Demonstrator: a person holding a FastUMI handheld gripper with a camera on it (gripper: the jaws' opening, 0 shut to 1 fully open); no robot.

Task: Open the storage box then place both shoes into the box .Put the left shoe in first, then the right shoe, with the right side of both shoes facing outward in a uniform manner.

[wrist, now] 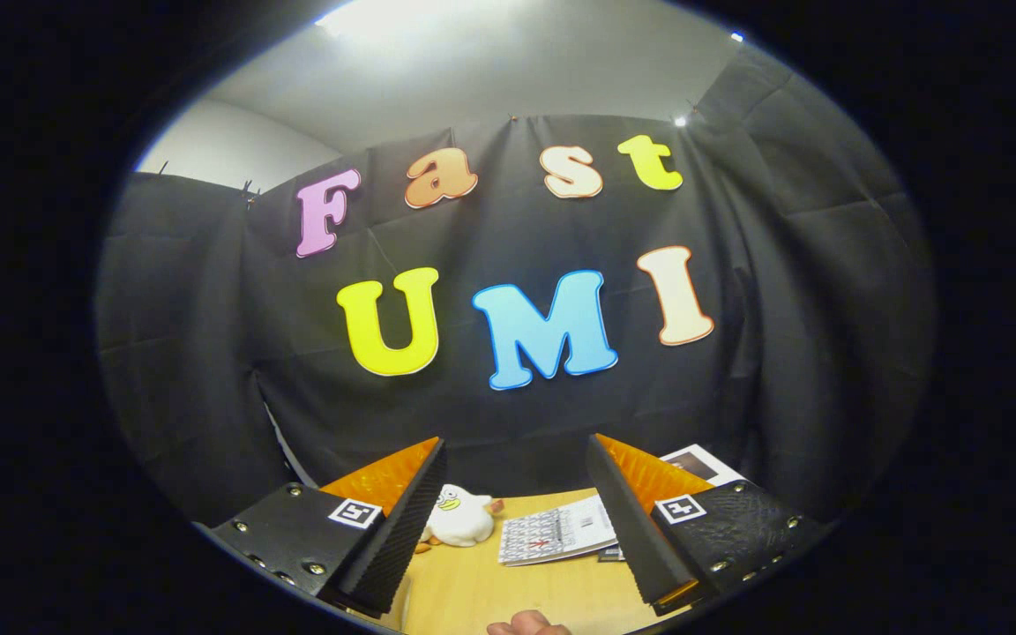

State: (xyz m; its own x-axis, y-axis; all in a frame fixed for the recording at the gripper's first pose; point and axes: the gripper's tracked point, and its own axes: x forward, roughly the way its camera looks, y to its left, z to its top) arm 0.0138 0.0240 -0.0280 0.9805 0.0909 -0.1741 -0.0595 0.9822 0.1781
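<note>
My gripper (515, 454) is raised and points at the booth's back wall, its two fingers (402, 520) spread wide apart with nothing between them. Below and between the fingers lies a strip of the wooden table (508, 595). No shoe or storage box can be made out among the things on that strip.
A small white plush toy (459, 520) lies on the table just right of the left finger. A printed booklet (556, 534) lies beside the right finger, with another sheet (702, 463) beyond that finger. A person's fingertip (526, 624) shows at the table's near edge.
</note>
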